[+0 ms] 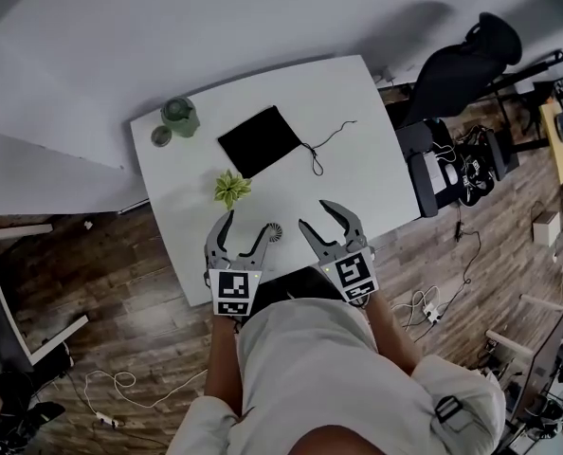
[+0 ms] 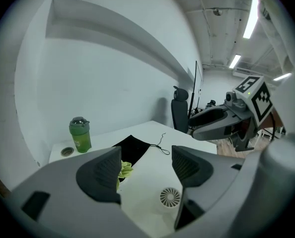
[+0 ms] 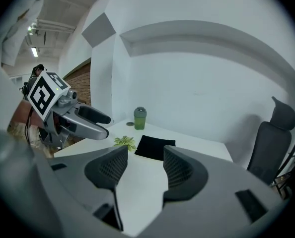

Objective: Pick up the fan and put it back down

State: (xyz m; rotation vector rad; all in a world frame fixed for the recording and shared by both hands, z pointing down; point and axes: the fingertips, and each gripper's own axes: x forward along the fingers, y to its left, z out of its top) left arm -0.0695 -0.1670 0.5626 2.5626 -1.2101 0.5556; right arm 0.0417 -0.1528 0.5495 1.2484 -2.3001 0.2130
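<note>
Left hand-held gripper (image 1: 247,221) over near edge of tabletop (image 1: 357,140), jaws part-way apart, nothing between pads. Right hand-held gripper (image 1: 317,214) just beside it, jaws narrowly apart, also empty. Fan (image 1: 275,232) on tabletop close by right jaw of left hand-held gripper, touched by neither. Fan down, no grip on it: can't judge whether lift is done or still ahead. Fan lies flat, grille face up; round disc, no clear long axis. Farther: plant (image 1: 231,188), black pouch (image 1: 260,140), green bottle (image 1: 180,117).
</note>
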